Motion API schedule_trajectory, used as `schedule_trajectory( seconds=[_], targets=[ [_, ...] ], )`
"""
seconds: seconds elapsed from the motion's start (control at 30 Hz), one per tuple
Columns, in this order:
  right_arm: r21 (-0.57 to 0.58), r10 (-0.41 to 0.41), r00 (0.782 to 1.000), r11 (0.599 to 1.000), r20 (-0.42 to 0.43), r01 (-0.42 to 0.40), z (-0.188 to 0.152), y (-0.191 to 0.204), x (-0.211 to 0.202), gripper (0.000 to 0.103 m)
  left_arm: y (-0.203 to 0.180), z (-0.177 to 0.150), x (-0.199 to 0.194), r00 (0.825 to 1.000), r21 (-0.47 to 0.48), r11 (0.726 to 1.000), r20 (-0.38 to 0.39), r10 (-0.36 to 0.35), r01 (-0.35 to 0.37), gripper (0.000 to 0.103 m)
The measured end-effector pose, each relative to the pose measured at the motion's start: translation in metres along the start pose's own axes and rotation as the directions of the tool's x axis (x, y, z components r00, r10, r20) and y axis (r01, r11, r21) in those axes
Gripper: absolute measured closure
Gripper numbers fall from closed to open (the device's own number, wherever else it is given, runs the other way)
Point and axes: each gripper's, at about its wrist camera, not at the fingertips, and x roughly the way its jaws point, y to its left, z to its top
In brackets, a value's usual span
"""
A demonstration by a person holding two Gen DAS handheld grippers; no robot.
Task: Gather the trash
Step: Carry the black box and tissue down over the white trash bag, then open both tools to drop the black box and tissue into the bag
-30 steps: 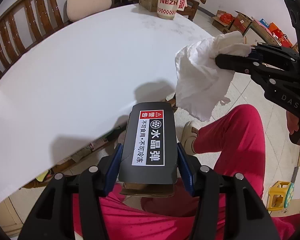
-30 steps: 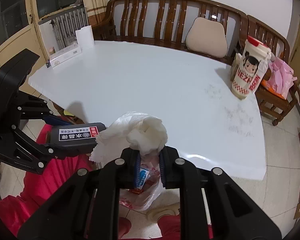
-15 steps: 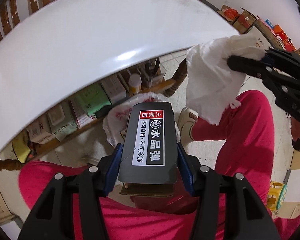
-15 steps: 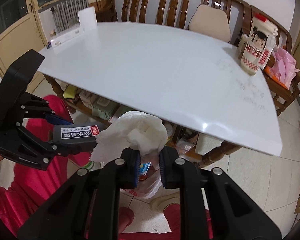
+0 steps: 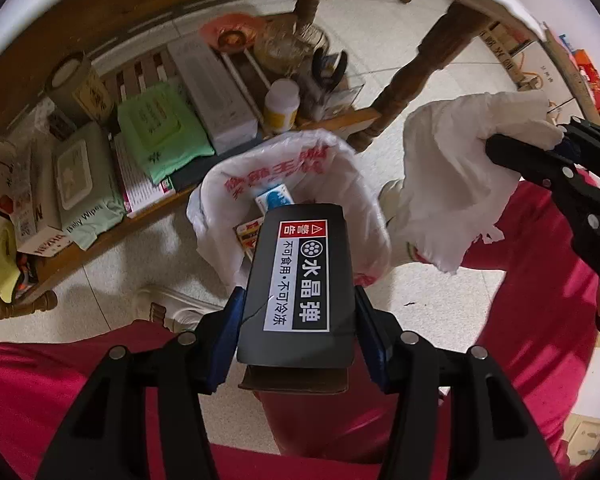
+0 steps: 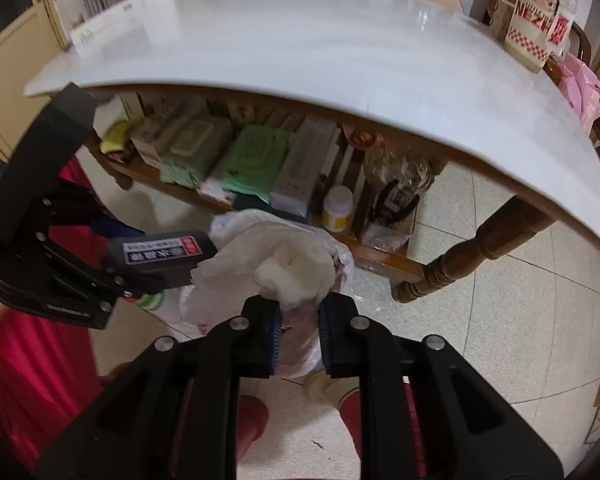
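Both tongs are pinching trash: the left gripper [image 5: 296, 320] clamps a dark box [image 5: 300, 284] at lower centre of its view, over the open white bag [image 5: 292, 168] on the tiled floor [image 5: 440, 292]. At the right edge, the right gripper [image 6: 299, 320] squeezes a crumpled white tissue [image 6: 296, 272] just beside the bag. Across the top of the right view curves a white table [image 6: 300, 40], with a cluttered wooden shelf [image 5: 152, 136] beneath.
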Motion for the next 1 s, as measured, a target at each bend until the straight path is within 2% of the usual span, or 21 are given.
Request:
schedule_trajectory(
  seconds=[0.13,0.37,0.57,0.73,1.0],
  targets=[
    [0.013,0.010,0.999,1.000,-0.040,-0.010,-0.001,-0.001,0.030,0.087,0.011,0.004,0.024,0.999,-0.021,0.999,-0.038,0.026,-0.027,0.051],
    [0.003,-0.009,0.995,1.000,-0.099,0.009,-0.006,0.001,0.076,0.087,0.025,0.013,0.062,0.994,-0.087,0.996,-0.110,0.014,-0.024,0.051],
    [0.042,0.001,0.989,0.999,-0.146,0.005,-0.009,-0.005,0.111,0.087,0.039,0.024,0.091,0.987,-0.130,0.991,-0.161,0.009,-0.030,0.051],
    [0.047,-0.003,0.985,0.999,-0.174,0.012,-0.010,-0.009,0.129,0.087,0.046,0.028,0.117,0.979,-0.155,0.986,-0.203,0.029,-0.061,0.051],
    [0.039,0.024,0.977,0.999,-0.213,-0.016,-0.012,-0.004,0.148,0.087,0.046,0.033,0.141,0.969,-0.176,0.983,-0.246,-0.003,-0.042,0.051]
  ],
)
